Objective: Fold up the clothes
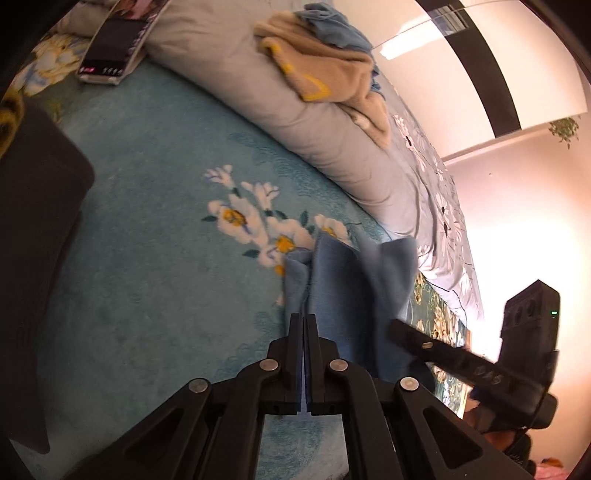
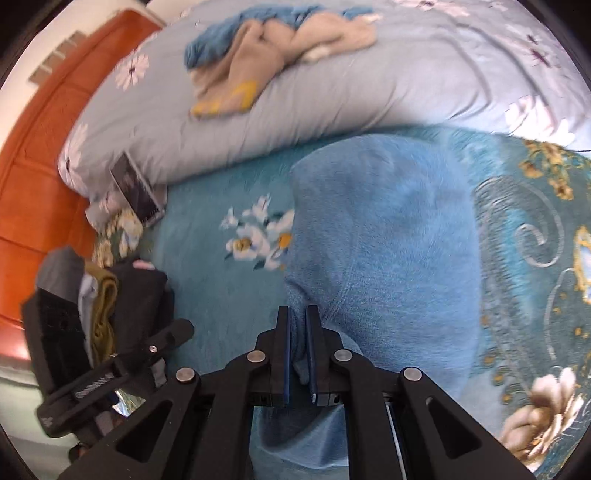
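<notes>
One stack of dark folded clothes (image 2: 122,295) sits at far left on the teal floral blanket (image 1: 147,240), beside the orange headboard (image 2: 44,147); looks like finished work, though I can't count the pieces. A tablet (image 1: 110,44) leans on the grey duvet (image 1: 229,74) just past it.

Mid-scene: the blue fleece garment (image 2: 388,240) is the piece in hand, lying on the blanket in front of the duvet. Left gripper (image 1: 303,321) has its jaws pressed together at the garment's edge; whether cloth is actually pinched between them I can't tell. Right gripper (image 2: 298,314) is clenched on a bunched fold of the same fleece, fabric visible between the fingers. Judging by the doubled edge in the left wrist view, it's partly folded, not finished.

Further right, on top of the duvet: a beige garment (image 1: 325,70) and another blue piece (image 1: 332,26), both crumpled, still to do.

Estimate: roughly midway.
</notes>
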Demonstrator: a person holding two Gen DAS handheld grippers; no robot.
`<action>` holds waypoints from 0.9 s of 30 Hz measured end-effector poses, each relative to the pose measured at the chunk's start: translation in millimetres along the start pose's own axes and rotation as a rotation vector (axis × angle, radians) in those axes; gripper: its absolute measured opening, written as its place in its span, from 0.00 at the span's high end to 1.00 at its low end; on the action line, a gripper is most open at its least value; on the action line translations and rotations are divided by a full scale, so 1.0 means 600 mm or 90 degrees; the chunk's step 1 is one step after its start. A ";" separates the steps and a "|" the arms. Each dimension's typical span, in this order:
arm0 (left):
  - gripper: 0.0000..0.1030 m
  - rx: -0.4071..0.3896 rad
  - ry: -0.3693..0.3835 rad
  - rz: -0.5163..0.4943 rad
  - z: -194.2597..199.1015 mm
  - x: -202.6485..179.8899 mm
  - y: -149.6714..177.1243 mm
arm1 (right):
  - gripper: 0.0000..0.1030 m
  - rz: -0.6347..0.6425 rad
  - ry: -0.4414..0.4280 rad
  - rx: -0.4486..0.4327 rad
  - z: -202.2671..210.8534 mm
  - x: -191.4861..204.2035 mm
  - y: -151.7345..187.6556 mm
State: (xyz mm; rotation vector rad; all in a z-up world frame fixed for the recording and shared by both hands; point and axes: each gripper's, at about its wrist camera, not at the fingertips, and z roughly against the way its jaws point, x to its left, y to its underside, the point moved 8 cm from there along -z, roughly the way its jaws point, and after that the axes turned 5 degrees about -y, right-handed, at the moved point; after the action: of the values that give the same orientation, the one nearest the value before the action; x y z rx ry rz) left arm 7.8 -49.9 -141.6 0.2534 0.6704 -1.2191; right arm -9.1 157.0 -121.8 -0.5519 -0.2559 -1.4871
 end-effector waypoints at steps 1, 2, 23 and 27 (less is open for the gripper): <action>0.99 0.002 0.000 0.002 0.000 0.003 0.001 | 0.93 0.003 0.005 0.012 -0.015 0.003 0.007; 0.99 0.005 0.000 0.001 -0.001 0.005 0.003 | 0.92 0.006 0.011 0.024 -0.030 0.007 0.013; 0.76 0.179 0.038 -0.069 -0.113 -0.067 0.123 | 0.73 -0.134 -0.017 -0.018 0.056 -0.168 0.064; 0.96 0.178 0.040 -0.030 -0.118 -0.051 0.133 | 0.73 -0.163 -0.021 -0.019 0.066 -0.206 0.086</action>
State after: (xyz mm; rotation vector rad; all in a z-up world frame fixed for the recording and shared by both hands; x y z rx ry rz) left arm 51.8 38.6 -191.7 0.5127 0.5607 -1.3543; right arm 37.8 283.4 -158.3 -0.5839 -0.3403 -1.7334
